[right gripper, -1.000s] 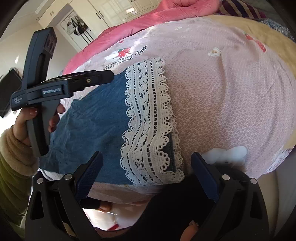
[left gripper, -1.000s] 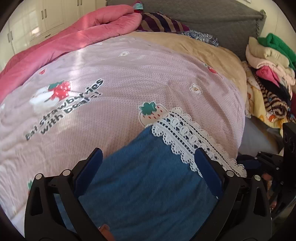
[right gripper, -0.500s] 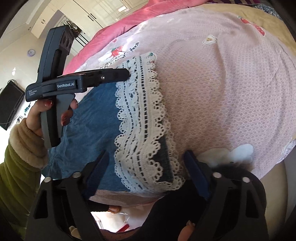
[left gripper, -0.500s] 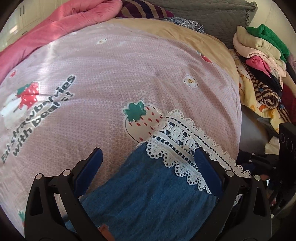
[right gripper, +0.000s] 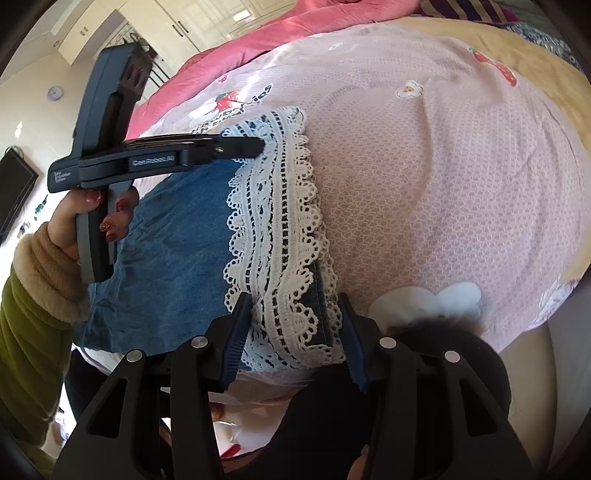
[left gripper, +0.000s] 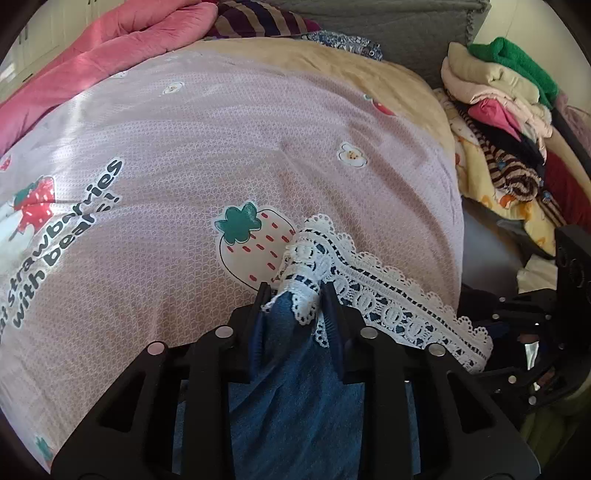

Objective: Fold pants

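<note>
My left gripper [left gripper: 291, 306] pinches the pants' [left gripper: 295, 398] lace hem [left gripper: 388, 306] at twelve o'clock; my right gripper [right gripper: 295, 325] brackets it half-open, not clamped, on the bedspread [right gripper: 424, 177].

Left wrist view is taken low and close, along the left gripper [left gripper: 291, 295] across the bedspread [left gripper: 221, 140] toward the headboard [left gripper: 388, 22] and clothes pile [left gripper: 509, 122]. Right wrist view is taken close over the right gripper [right gripper: 295, 299], facing the wardrobe doors [right gripper: 207, 22]. Shared by both: lace hem [left gripper: 388, 299] [right gripper: 280, 206], pants [left gripper: 295, 387] [right gripper: 177, 258], bedspread [right gripper: 443, 166]. Left gripper [right gripper: 258, 147] is seen side-on in the right view.
</note>
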{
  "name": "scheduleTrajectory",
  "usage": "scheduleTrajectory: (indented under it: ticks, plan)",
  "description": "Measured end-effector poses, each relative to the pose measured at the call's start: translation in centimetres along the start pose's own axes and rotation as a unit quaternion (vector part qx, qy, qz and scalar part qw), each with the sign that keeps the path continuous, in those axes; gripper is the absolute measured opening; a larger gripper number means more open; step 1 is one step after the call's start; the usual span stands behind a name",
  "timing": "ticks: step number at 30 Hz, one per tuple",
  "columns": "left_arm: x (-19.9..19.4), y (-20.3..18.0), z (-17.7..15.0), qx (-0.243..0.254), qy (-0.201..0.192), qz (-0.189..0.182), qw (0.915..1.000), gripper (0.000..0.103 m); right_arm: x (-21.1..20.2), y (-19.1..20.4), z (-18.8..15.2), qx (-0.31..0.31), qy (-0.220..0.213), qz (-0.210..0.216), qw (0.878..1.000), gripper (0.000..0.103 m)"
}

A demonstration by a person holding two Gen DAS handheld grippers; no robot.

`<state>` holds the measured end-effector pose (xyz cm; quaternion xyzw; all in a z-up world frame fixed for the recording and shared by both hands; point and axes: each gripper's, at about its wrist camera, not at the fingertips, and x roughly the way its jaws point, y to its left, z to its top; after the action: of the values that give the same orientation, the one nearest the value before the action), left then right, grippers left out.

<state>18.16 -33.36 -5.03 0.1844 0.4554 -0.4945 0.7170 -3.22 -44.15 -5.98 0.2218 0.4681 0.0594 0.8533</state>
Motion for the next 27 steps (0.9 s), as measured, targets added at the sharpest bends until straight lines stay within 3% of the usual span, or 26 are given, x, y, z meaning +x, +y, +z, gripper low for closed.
scheduleTrajectory:
  ticks: [4, 6, 13, 18, 22, 26, 27]
  plan:
    - [-0.8, 0.4, -0.3, -0.011, -0.017, -0.017, 0.9996, 0.017, -0.4, 0.5, -0.3, -0.015, -0.004, -0.017, 1.000, 0.038]
    - [-1.2, 0.6, -0.5, -0.017, -0.028, -0.025, 0.9991, 0.016, -0.8, 0.4, -0.3, -0.009, -0.006, -0.002, 1.000, 0.020]
    - [-3.5, 1.6, -1.1, -0.047, -0.076, -0.058, 0.9944, 0.016, -2.6, 1.6, -0.5, -0.022, -0.036, 0.019, 0.999, 0.018]
    - [-6.1, 2.3, -1.7, -0.069, -0.112, -0.063, 0.9893, 0.016, -4.5, 4.2, 0.1, -0.055, -0.075, 0.033, 0.995, 0.017]
    - [-7.9, 3.4, -2.5, -0.091, -0.131, -0.063, 0.9852, 0.016, -5.0, 5.8, 0.3, -0.075, -0.079, 0.029, 0.994, 0.015]
    - [-8.0, 3.1, -2.8, -0.084, -0.118, -0.047, 0.9883, 0.017, -3.6, 3.8, 0.2, -0.043, -0.053, -0.017, 0.998, 0.015]
    - [-7.7, 3.0, -2.8, -0.080, -0.111, -0.048, 0.9894, 0.022, -3.3, 3.0, 0.1, -0.031, -0.047, -0.027, 0.998, 0.017]
